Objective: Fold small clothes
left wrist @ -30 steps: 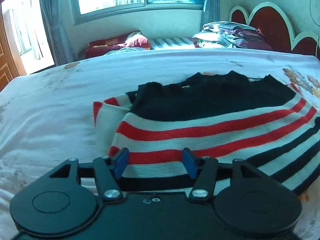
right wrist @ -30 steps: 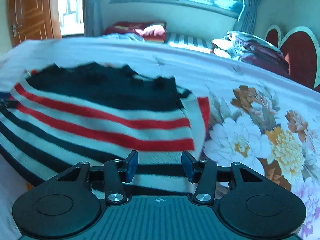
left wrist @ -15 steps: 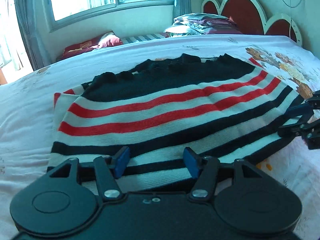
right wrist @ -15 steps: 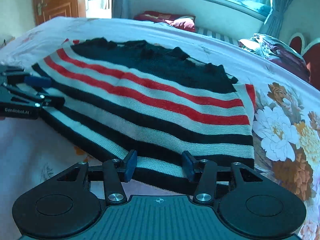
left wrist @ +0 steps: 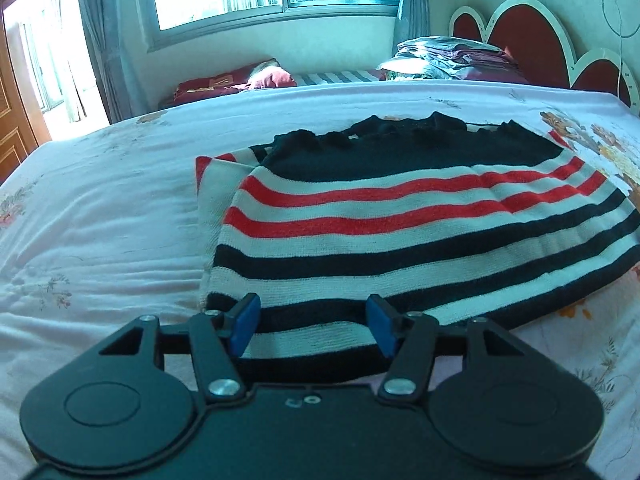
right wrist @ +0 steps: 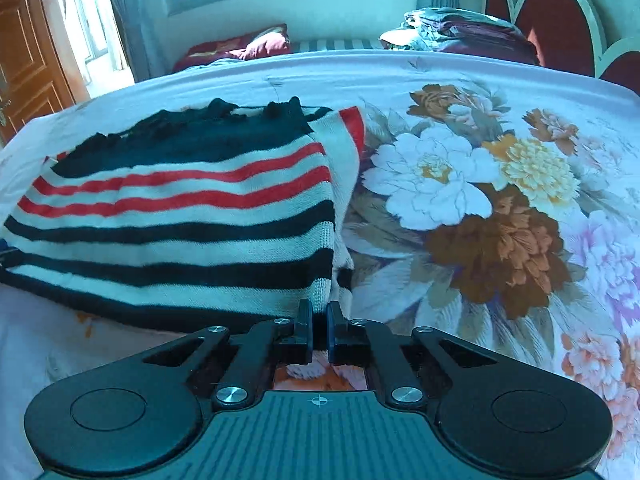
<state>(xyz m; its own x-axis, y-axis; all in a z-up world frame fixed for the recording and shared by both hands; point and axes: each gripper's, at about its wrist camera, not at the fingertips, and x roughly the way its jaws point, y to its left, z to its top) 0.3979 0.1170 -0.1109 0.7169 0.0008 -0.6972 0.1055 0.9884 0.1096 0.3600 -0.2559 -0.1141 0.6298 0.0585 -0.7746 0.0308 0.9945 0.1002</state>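
A small knit sweater (left wrist: 400,232) with a black top and red, white and black stripes lies flat on the bed, its hem towards me. In the left wrist view my left gripper (left wrist: 314,322) stands open over the hem near the sweater's lower left corner, and the striped edge lies between its blue pads (left wrist: 244,320) without being pressed. In the right wrist view the sweater (right wrist: 180,216) fills the left half. My right gripper (right wrist: 319,320) is shut on its lower right corner, with the knit edge pinched between the jaws.
The floral bed sheet (right wrist: 480,200) spreads wide to the right of the sweater, and its pale part (left wrist: 100,220) lies to the left. A stack of folded clothes (left wrist: 452,60) and a red headboard (left wrist: 532,36) are at the back right. A red pillow (left wrist: 240,82) sits under the window.
My right gripper has closed on the sweater's lower right corner after standing open over the hem. My left gripper has shifted along the hem towards the left corner and stays open.
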